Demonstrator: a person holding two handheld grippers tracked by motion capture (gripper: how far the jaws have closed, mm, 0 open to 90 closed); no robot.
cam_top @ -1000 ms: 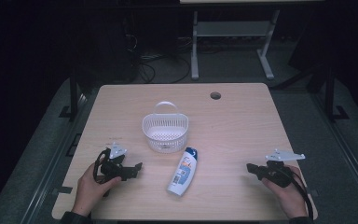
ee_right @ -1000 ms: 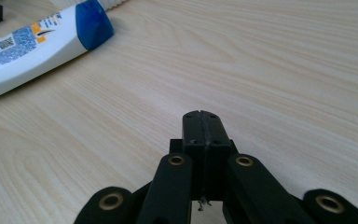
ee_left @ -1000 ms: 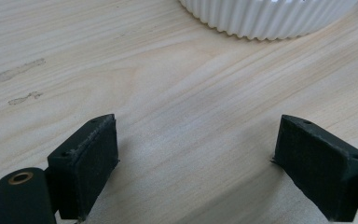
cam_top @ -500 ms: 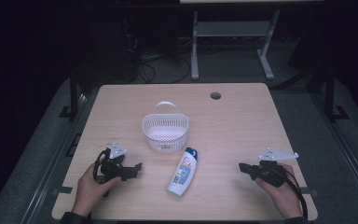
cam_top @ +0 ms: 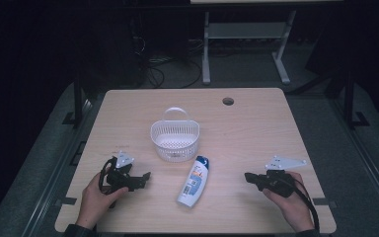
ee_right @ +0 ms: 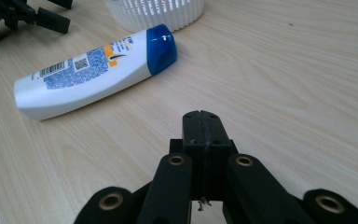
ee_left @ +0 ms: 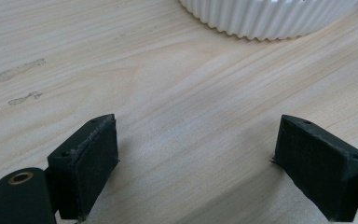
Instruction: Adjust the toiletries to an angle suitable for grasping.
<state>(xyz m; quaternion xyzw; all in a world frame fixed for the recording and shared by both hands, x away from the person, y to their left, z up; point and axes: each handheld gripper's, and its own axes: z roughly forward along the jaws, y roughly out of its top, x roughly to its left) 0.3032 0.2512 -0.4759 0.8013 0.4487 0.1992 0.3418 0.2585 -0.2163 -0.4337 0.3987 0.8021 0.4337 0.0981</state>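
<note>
On the pale wooden table (cam_top: pixel 256 128), a white plastic bottle with a blue cap (cam_top: pixel 193 181) lies flat beside the white slatted basket (cam_top: pixel 174 139). It looks light, smooth and slippery, best gripped mid-body. The right gripper (ee_right: pixel 201 117) is closed and empty; the left gripper (ee_left: pixel 196 154) is wide apart, empty.

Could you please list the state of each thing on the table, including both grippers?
Shampoo bottle: lying on its side, blue cap shut, pointing toward the basket.
White basket: upright, empty, handle raised.
Left gripper: jaws wide open, nothing between them.
Right gripper: jaws shut, holding nothing.
</note>
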